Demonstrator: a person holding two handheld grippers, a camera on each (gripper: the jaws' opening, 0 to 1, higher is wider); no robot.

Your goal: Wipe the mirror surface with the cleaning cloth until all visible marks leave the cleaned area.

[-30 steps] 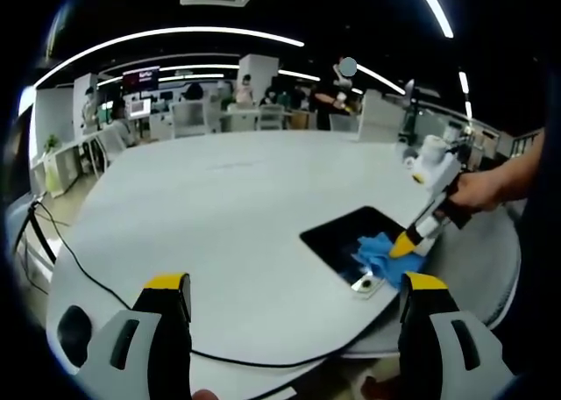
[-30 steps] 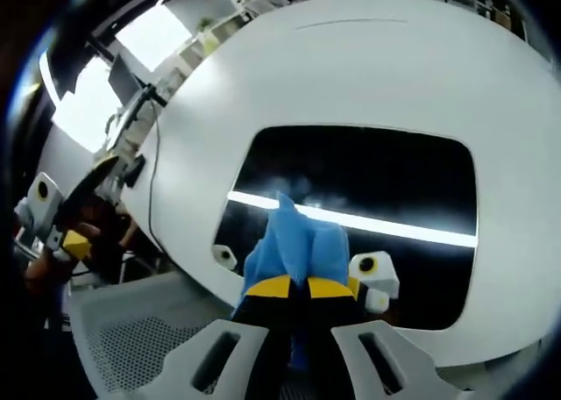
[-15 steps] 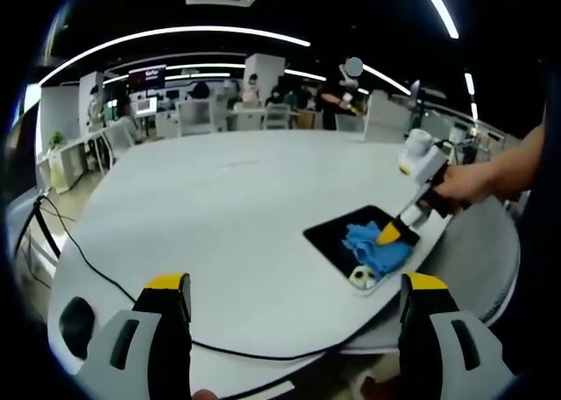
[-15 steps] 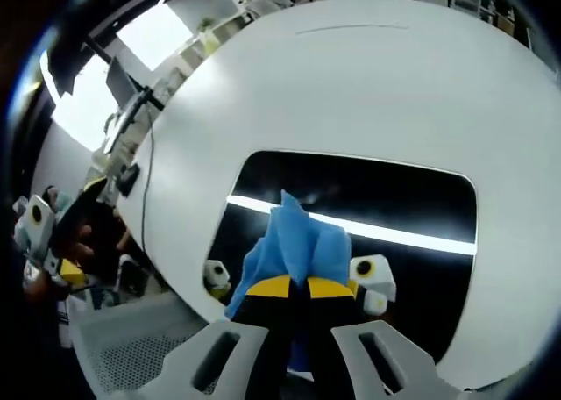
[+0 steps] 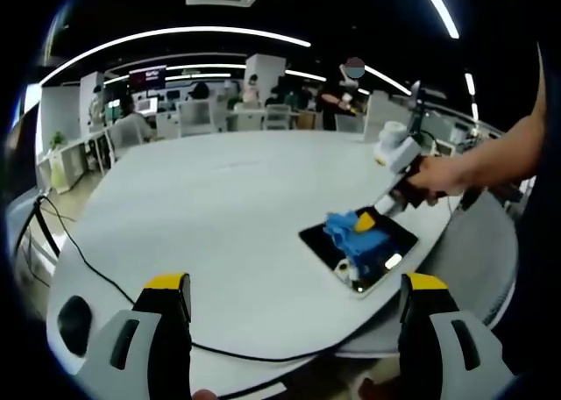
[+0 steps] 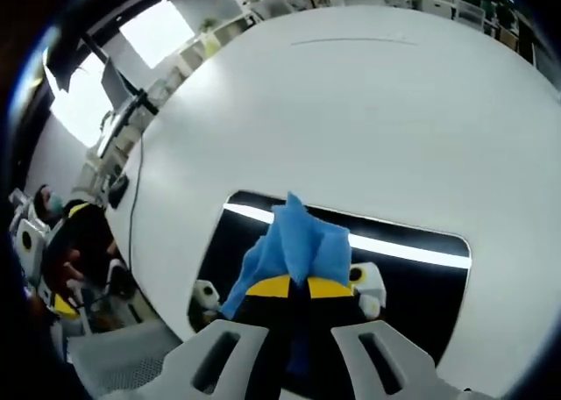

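Between my right claw's (image 6: 290, 288) yellow tips sits the blue cleaning cloth (image 6: 298, 246), pinched tight so I can rub with it. Under the cloth lies the dark mirror (image 6: 412, 282), flat on the white table (image 6: 351, 119) just ahead of that claw. I think wiping is not done yet. My left claw (image 5: 294, 286) is spread wide, holding nothing, well back from the mirror.

I see bright ceiling strip lights (image 5: 175, 36) bowed by fisheye; one glares off the mirror (image 6: 386, 246). Edges seem soft, perhaps slightly blurred.
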